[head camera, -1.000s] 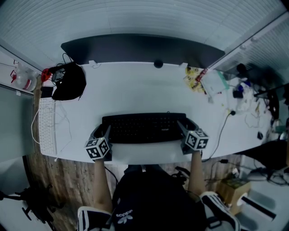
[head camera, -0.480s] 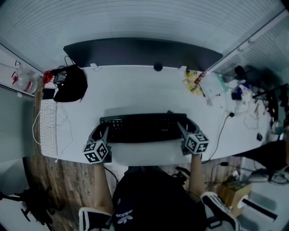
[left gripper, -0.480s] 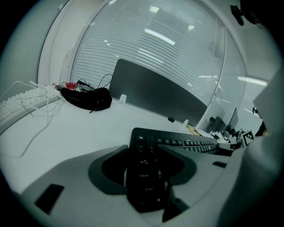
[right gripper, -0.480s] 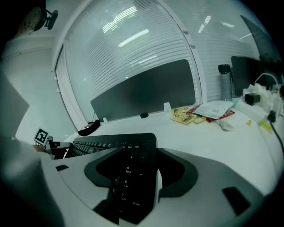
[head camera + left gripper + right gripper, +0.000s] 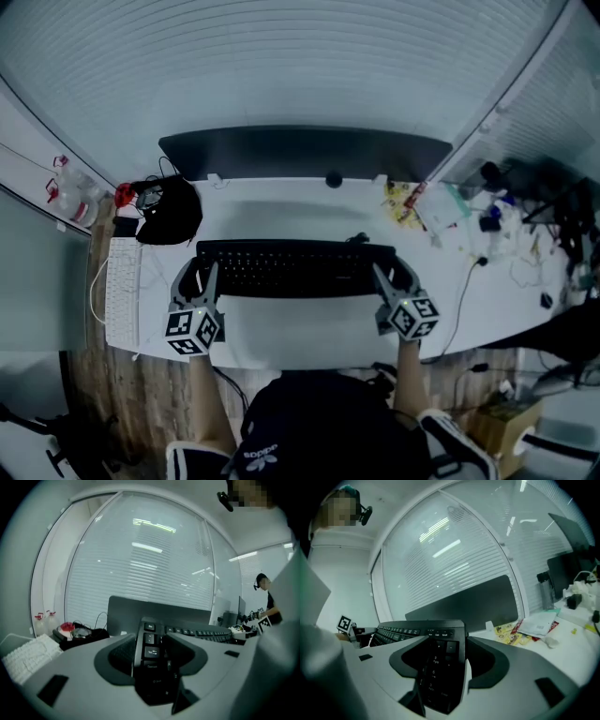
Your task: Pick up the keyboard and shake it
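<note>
Clamping one black keyboard [image 5: 295,267] by its ends, two tongs — left tongs [image 5: 195,278], right tongs [image 5: 394,278], one white keyboard [image 5: 122,305] on worktop [image 5: 300,328], missing from right gripper view.

- You are working in an office.
- Your white desk [image 5: 281,202] backs onto a dark partition panel [image 5: 300,150].
- Noted: black keyboard [image 5: 295,267], white keyboard [image 5: 122,292], loose papers [image 5: 439,204].
- Beyond: slatted blinds [image 5: 300,66] behind glass.

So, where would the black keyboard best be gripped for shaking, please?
By its two short ends, one gripper from each side: the black keyboard is long and thin, so end grips balance it, as the left gripper and right gripper hold it.
</note>
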